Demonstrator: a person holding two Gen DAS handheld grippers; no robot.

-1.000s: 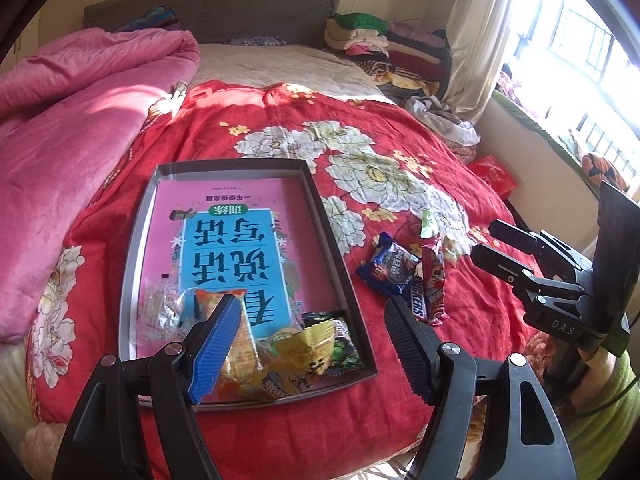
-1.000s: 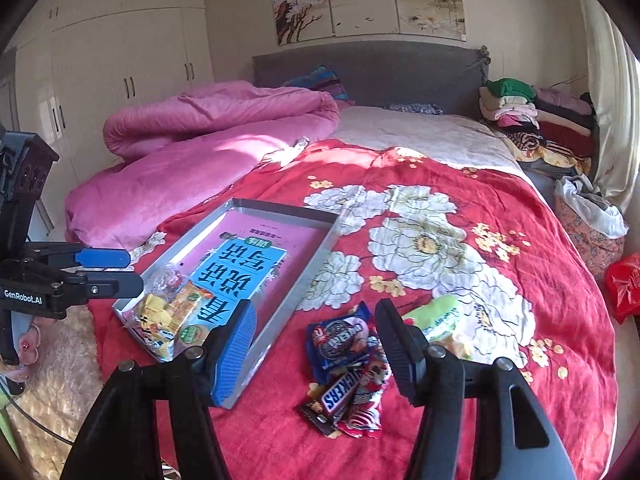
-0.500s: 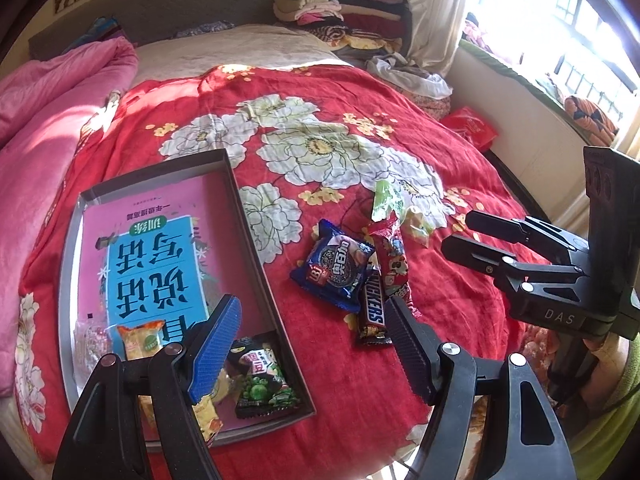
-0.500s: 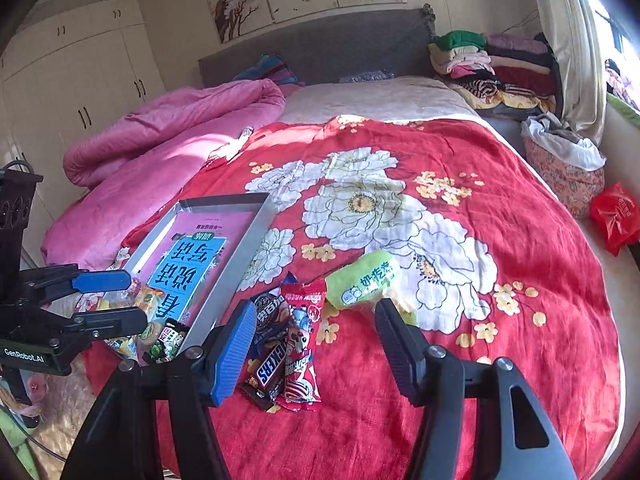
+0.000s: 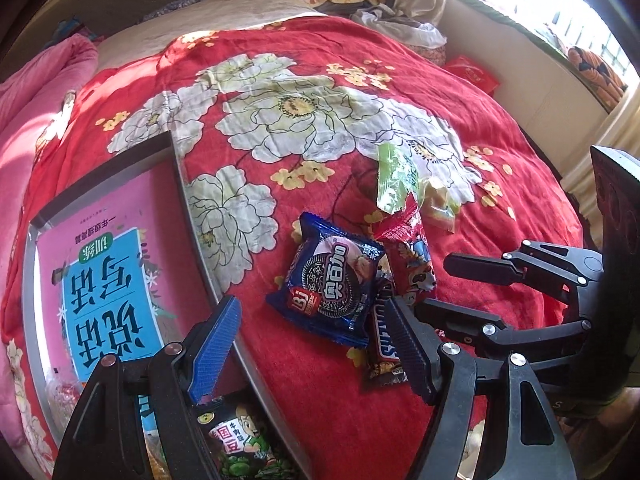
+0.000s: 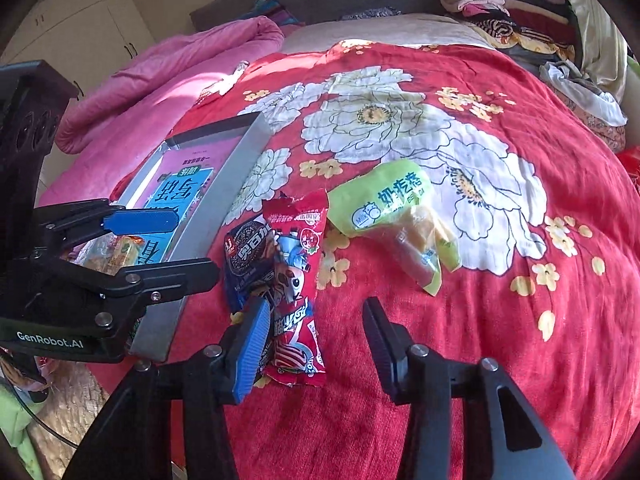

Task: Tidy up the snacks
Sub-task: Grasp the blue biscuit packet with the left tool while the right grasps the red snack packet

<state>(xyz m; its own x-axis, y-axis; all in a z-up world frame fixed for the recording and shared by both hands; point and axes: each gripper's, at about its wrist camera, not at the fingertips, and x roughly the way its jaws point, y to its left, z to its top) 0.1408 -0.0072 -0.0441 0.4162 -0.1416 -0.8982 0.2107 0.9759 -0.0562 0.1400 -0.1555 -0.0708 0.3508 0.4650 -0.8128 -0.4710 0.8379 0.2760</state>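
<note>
Loose snacks lie on the red floral bedspread: a blue cookie pack (image 5: pixel 334 282) (image 6: pixel 248 258), a red candy pack (image 5: pixel 408 254) (image 6: pixel 294 280), a brown chocolate bar (image 5: pixel 382 340) and a green snack pack (image 5: pixel 396 178) (image 6: pixel 394 210). A grey tray (image 5: pixel 200 236) (image 6: pixel 224 200) with a pink-and-blue book and a few snacks (image 5: pixel 240 444) lies to their left. My left gripper (image 5: pixel 312 346) is open just in front of the cookie pack. My right gripper (image 6: pixel 316 340) is open over the red candy pack's near end.
A pink quilt (image 6: pixel 172 76) is bunched at the left of the bed. Folded clothes (image 6: pixel 504 4) are stacked at the headboard end. A window ledge (image 5: pixel 532 32) and a red bag (image 5: pixel 474 74) are beyond the bed's right edge.
Both grippers have moved right and closer, from the tray toward the loose snacks. Both stay open.
</note>
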